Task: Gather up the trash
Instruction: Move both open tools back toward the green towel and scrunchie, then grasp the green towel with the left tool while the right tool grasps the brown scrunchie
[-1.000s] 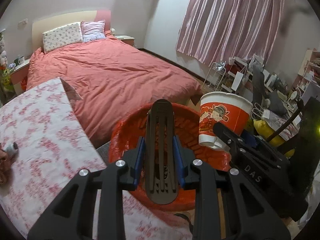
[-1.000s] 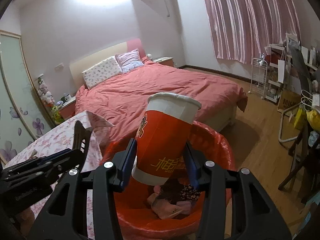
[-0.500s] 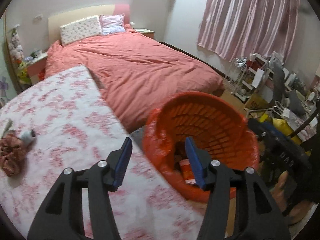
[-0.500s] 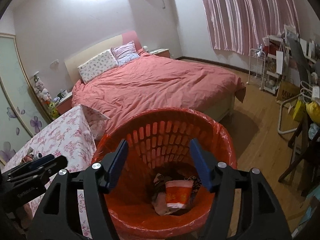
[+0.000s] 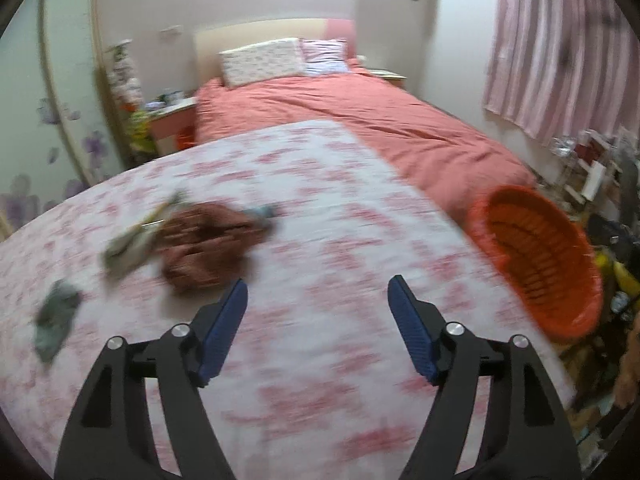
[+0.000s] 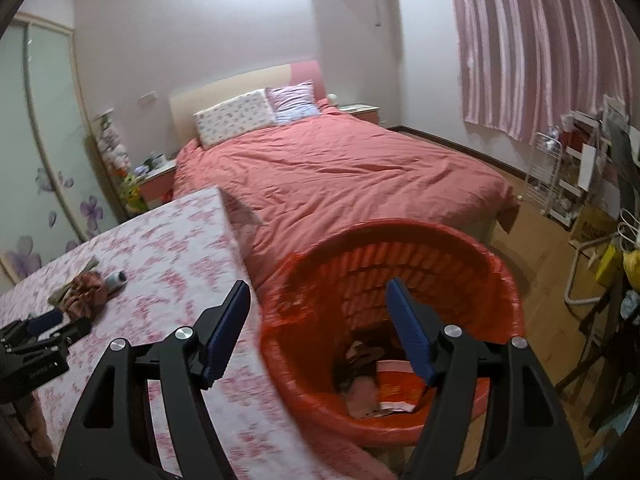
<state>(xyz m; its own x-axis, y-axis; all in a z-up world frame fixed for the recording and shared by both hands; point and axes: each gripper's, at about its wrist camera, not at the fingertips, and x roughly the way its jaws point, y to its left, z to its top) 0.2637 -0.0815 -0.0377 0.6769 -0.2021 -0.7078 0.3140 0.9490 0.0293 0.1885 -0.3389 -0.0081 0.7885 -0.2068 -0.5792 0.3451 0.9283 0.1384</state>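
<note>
Right wrist view: orange basket holds a red cup.

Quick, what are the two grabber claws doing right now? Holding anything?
Left gripper: jaws opening, nothing between them, over the table.
Right gripper: jaws opening, empty, over the orange basket.

left wrist: above table | right wrist: above basket | shared: bed
</note>
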